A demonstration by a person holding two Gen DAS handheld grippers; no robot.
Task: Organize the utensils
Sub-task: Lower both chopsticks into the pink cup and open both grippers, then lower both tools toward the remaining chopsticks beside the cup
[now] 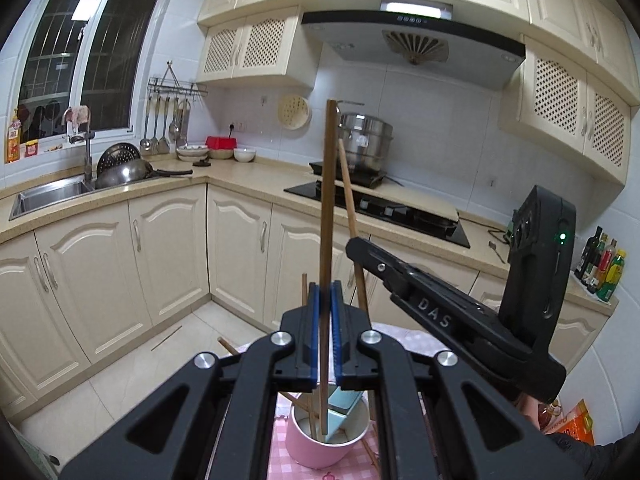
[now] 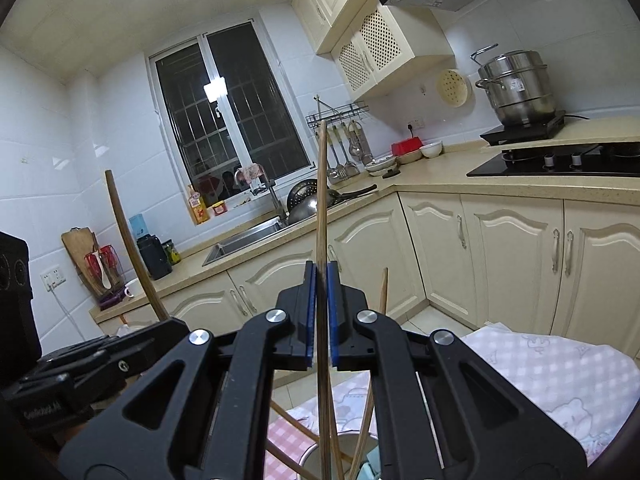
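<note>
Left gripper [image 1: 325, 292] pinches one dark chopstick [image 1: 327, 200] upright, straight above the pink cup [image 1: 320, 450]. Right of the cup, the right gripper [image 2: 320, 276] clenches one paler chopstick [image 2: 321, 200] — also upright. Inside the cup: a pale blue utensil [image 1: 339, 412] and several loose chopsticks; how many I cannot tell. Under the cup lies a pink checked cloth [image 1: 352, 470].
</note>
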